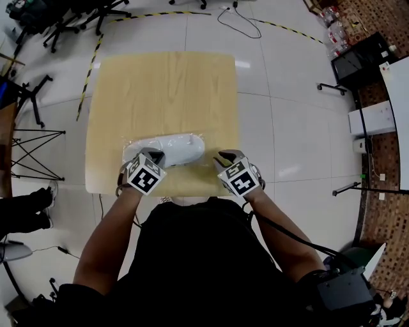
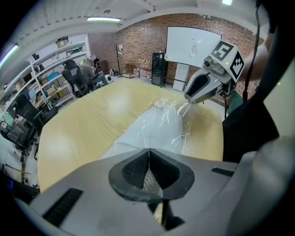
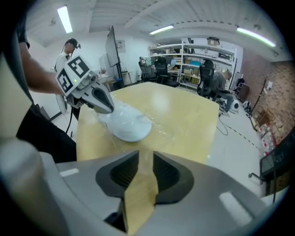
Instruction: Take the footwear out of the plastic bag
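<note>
A white shoe (image 1: 174,147) lies sealed inside a clear plastic bag (image 1: 131,148) near the front edge of the wooden table (image 1: 166,89). My left gripper (image 1: 152,155) is at the bag's left end. In the left gripper view its jaws (image 2: 148,156) are shut, with crinkled film from the bag (image 2: 184,113) pinched between the pads, and the shoe (image 2: 154,129) lies just ahead. My right gripper (image 1: 223,157) sits at the bag's right end. Its jaws (image 3: 145,159) stand slightly apart with only bare table between them, a little short of the shoe (image 3: 128,125).
Office chairs (image 1: 77,16) and a cable (image 1: 238,25) occupy the floor beyond the table. A black folding stand (image 1: 29,153) is to the left. A whiteboard (image 2: 191,46) and a brick wall lie to the right, and shelves (image 3: 203,57) with a standing person (image 3: 68,53) appear in the right gripper view.
</note>
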The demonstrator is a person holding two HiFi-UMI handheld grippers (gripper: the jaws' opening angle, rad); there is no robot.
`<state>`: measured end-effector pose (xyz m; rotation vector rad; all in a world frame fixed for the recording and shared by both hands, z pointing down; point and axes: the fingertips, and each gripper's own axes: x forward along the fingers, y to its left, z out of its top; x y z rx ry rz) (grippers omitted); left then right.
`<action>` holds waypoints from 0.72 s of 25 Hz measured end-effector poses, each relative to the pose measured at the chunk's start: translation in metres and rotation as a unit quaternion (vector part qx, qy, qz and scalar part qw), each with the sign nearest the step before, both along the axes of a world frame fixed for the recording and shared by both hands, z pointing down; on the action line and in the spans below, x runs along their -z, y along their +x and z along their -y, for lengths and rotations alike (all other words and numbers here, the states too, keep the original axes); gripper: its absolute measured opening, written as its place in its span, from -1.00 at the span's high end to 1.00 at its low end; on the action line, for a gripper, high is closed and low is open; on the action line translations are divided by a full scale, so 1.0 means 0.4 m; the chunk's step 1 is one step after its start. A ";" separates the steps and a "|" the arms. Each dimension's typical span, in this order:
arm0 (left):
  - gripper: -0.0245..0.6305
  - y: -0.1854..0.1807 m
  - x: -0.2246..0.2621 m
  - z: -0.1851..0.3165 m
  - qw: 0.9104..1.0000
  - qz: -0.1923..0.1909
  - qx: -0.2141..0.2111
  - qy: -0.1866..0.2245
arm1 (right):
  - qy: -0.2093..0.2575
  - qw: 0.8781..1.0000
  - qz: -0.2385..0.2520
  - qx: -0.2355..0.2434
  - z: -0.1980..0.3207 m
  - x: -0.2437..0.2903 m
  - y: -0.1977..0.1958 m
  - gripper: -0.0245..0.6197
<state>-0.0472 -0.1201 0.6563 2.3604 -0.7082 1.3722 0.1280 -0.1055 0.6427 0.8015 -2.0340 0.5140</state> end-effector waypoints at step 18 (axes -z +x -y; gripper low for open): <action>0.88 0.003 0.000 0.007 1.000 -0.002 0.020 -0.006 | -0.022 0.999 -0.021 -0.021 -0.093 -0.048 0.105 0.92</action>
